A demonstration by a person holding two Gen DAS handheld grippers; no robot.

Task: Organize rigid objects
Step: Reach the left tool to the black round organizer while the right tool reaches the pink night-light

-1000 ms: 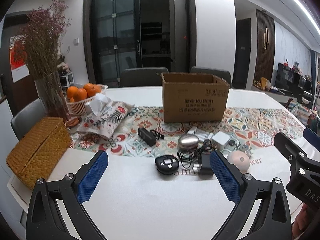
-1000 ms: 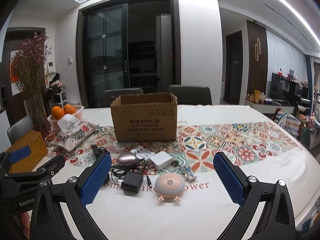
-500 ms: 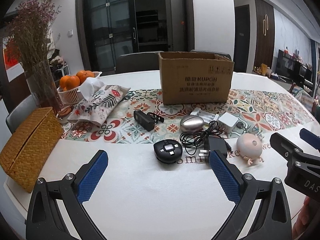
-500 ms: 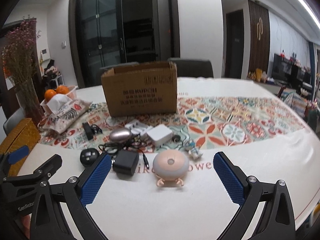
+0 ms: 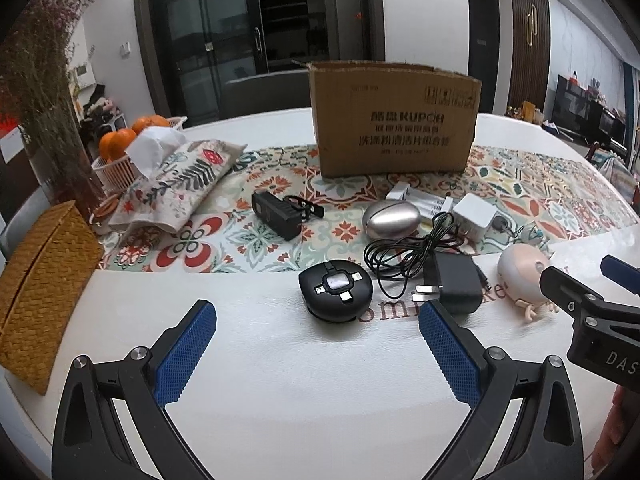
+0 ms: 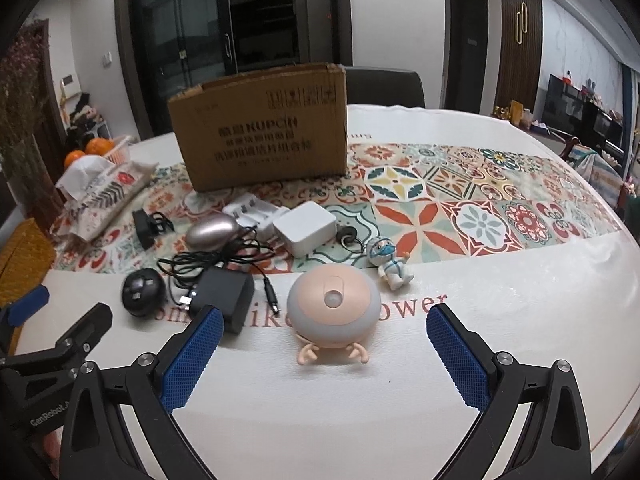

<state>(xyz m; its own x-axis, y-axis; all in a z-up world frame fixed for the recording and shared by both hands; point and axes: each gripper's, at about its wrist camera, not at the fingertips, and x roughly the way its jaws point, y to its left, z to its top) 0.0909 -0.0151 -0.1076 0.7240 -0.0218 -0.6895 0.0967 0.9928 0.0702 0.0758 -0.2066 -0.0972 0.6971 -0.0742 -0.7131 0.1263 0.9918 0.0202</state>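
An open cardboard box [image 5: 396, 120] [image 6: 260, 128] stands on the patterned runner. In front of it lie small items: a black round gadget [image 5: 335, 291] [image 6: 143, 291], a black power adapter with cable [image 5: 452, 282] [image 6: 222, 296], a silver egg-shaped item [image 5: 391, 219] [image 6: 212, 232], a white charger cube [image 5: 474, 216] [image 6: 304, 227], a black clip device [image 5: 276, 214], a pink round toy [image 5: 522, 270] [image 6: 334, 306] and a small figurine [image 6: 388, 260]. My left gripper [image 5: 316, 352] is open, just short of the black gadget. My right gripper [image 6: 324, 354] is open, with the pink toy just ahead.
A wicker box [image 5: 36, 280] sits at the table's left edge. A floral tissue pouch [image 5: 176, 180], a basket of oranges [image 5: 124, 148] and a vase of dried flowers [image 5: 48, 92] stand at the back left. Chairs stand behind the table.
Both grippers have moved forward and lower toward the items on the table. Both stayed open.
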